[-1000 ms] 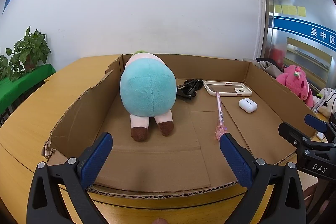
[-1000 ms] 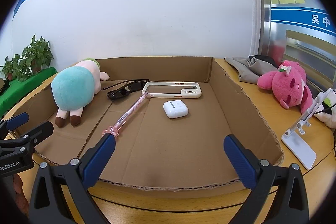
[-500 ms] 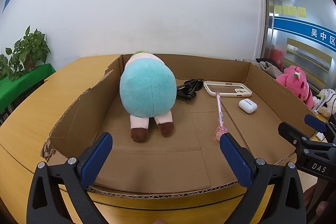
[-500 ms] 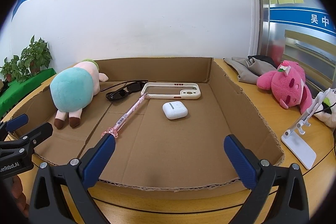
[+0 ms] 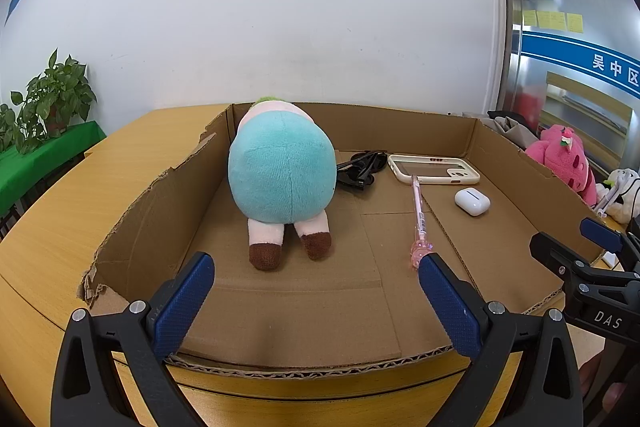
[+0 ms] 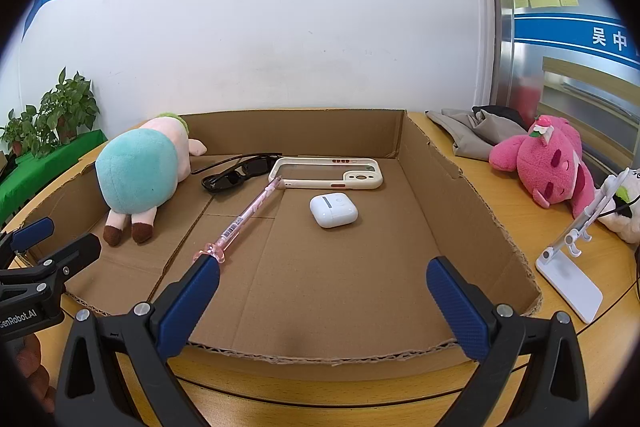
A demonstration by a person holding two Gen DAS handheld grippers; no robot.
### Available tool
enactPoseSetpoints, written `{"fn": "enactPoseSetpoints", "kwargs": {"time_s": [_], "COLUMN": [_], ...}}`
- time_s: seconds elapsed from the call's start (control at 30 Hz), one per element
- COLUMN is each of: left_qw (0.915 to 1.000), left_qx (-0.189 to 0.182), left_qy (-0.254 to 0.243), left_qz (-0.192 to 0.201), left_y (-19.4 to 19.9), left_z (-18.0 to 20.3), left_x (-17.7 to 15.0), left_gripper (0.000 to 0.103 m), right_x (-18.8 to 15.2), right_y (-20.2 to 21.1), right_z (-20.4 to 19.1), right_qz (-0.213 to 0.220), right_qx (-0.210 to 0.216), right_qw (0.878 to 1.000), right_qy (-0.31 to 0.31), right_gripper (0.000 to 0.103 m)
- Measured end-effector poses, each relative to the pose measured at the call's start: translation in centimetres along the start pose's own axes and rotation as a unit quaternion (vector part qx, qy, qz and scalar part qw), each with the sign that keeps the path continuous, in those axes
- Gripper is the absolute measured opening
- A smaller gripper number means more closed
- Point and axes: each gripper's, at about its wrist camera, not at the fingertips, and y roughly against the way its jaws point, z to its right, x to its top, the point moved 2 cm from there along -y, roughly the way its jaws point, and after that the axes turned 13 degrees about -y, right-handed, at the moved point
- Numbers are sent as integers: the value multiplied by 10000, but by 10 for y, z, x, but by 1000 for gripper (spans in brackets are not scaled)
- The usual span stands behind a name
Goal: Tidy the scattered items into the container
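Observation:
A shallow cardboard box [image 5: 152, 211] [image 6: 472, 211] lies on the wooden table. Inside it are a teal and pink plush [image 5: 280, 175] [image 6: 140, 179], black sunglasses [image 5: 360, 169] [image 6: 236, 173], a cream phone case [image 5: 434, 174] [image 6: 326, 173], a pink pen [image 5: 418, 219] [image 6: 244, 215] and a white earbud case [image 5: 472, 201] [image 6: 333, 210]. My left gripper [image 5: 314, 291] is open at the box's near edge, holding nothing. My right gripper [image 6: 322, 293] is open too, empty, at the near edge further right.
A pink plush [image 6: 548, 167] [image 5: 566, 163], a white phone stand [image 6: 572, 267], a white toy [image 6: 624, 211] and grey cloth [image 6: 476, 131] lie on the table right of the box. Potted plants [image 5: 48, 103] on a green surface stand at far left. A white wall is behind.

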Motion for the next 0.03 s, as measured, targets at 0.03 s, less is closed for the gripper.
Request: {"fn": "enactPoseSetpoints", "kwargs": {"time_s": [0.03], "left_qw": [10000], "left_qx": [0], "left_qy": [0], "left_qz": [2], "left_y": [0], "left_z": [0], "left_x": [0], "left_gripper": [103], "right_x": [0], "right_y": [0], "right_z": [0], "right_qz": [0], "right_qx": [0], "right_qw": [10000], "right_qy": [0], "right_gripper": [103]}}
